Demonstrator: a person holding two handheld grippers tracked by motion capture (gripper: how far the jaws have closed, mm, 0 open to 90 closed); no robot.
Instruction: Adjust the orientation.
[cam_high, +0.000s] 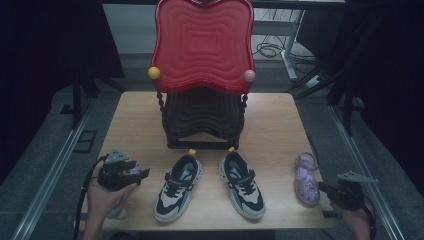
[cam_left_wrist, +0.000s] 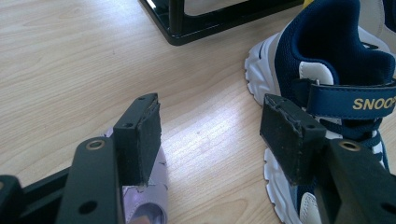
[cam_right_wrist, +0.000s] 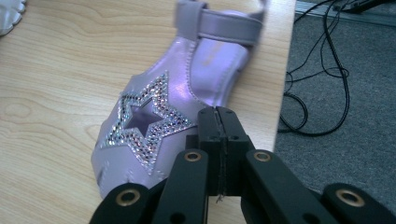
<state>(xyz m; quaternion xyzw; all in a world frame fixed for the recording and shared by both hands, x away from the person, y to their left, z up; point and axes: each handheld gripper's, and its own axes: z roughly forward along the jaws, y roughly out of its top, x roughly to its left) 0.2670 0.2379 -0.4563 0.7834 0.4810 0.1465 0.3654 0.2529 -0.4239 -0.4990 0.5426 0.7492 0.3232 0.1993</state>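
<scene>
A pair of navy-and-white sneakers stands side by side near the table's front, the left sneaker (cam_high: 177, 187) (cam_left_wrist: 327, 70) and the right sneaker (cam_high: 242, 185). A purple sandal (cam_high: 306, 177) (cam_right_wrist: 159, 116) with a glittery star lies by the right edge. My right gripper (cam_high: 323, 188) (cam_right_wrist: 218, 121) hovers just over its toe side, shut with nothing between the jaws. My left gripper (cam_high: 144, 173) (cam_left_wrist: 210, 126) is open to the left of the sneakers, holding nothing. A second purple sandal (cam_high: 117, 209) (cam_left_wrist: 149, 200) lies partly hidden under it.
A black stacked frame (cam_high: 202, 120) (cam_left_wrist: 187, 28) with a red wavy top (cam_high: 202, 40) stands at the middle back of the wooden table (cam_high: 270, 125). The table's right edge (cam_right_wrist: 280, 93) is close to the sandal, with cables (cam_right_wrist: 322, 93) on the floor beyond.
</scene>
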